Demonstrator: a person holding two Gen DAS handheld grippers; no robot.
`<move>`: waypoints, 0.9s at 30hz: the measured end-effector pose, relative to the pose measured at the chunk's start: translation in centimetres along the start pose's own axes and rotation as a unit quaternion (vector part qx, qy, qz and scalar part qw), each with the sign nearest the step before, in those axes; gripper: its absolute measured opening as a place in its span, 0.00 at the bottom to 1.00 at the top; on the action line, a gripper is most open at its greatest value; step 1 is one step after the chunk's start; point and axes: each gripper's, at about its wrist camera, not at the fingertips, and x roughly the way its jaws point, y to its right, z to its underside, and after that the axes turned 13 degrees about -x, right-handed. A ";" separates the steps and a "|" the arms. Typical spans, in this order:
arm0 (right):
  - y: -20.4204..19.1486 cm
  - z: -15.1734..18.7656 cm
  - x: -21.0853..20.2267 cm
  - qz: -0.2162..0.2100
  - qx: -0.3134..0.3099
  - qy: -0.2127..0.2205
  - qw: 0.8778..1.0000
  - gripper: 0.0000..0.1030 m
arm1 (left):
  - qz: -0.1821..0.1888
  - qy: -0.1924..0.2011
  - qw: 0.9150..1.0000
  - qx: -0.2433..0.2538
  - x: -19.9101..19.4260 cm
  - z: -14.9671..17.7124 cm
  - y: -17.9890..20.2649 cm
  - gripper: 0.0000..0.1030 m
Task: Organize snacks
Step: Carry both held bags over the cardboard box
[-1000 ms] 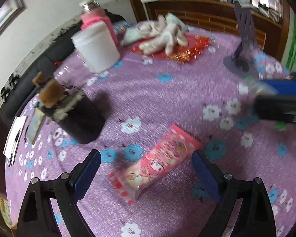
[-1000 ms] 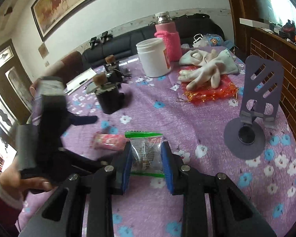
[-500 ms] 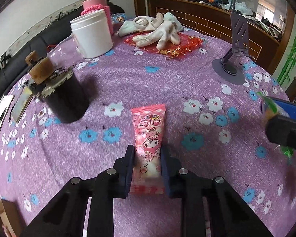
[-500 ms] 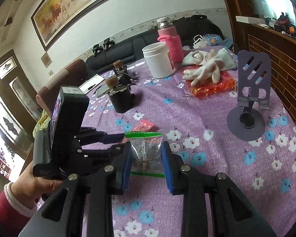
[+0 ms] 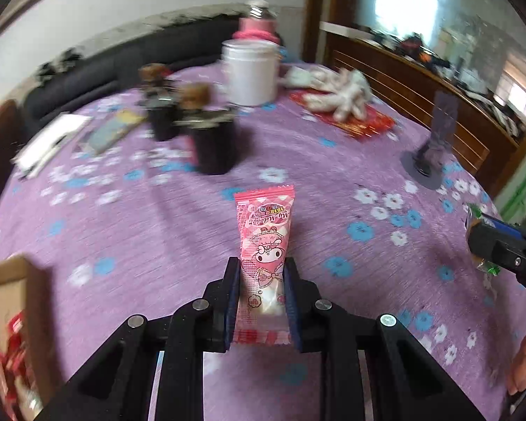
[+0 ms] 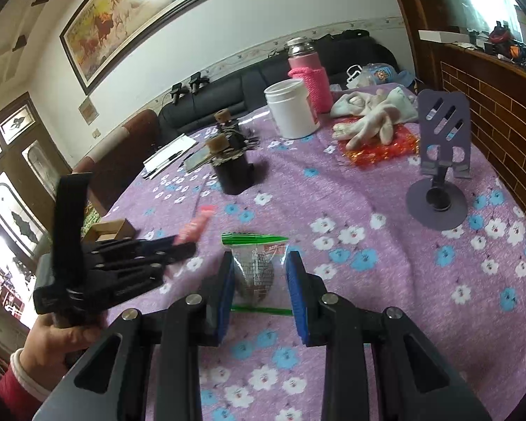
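Left wrist: left claw (image 5: pixel 260 294) clamped on pink "My Melody" snack packet (image 5: pixel 264 245); right claw (image 6: pixel 261 287) around green-edged clear bag (image 6: pixel 257 270).

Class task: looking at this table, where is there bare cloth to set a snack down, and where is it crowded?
Free: the purple cloth between the phone stand and the black jar. Crowded: the far edge around the white tub, gloves and pink bottle.

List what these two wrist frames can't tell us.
- Cardboard box, left wrist view: cut by the left edge and motion-blurred; contents unreadable.
- Clear bag in the right hand-held gripper, right wrist view: print too small to read, sides covered by the pads.
- Pink snack pack in the left hand-held gripper: in the right wrist view only a blurred tip shows.
- Dark jars, left wrist view: motion-blurred.
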 end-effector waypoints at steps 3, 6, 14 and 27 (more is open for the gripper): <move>-1.1 0.3 0.1 -0.010 -0.002 0.001 1.000 0.27 | -0.045 0.028 0.998 -0.023 -2.6 1.1 -1.8 0.23; -2.9 0.6 0.3 -0.023 -0.011 -0.001 1.000 0.27 | -0.081 0.050 0.995 -0.040 -5.2 2.6 -3.7 0.23; -8.5 1.2 1.4 -0.059 -0.045 -0.015 0.997 0.27 | -0.137 0.088 0.983 -0.086 -10.9 5.9 -8.9 0.23; -19.1 1.5 3.3 -0.125 -0.116 -0.034 0.985 0.28 | -0.185 0.109 0.964 -0.155 -16.0 10.1 -16.8 0.24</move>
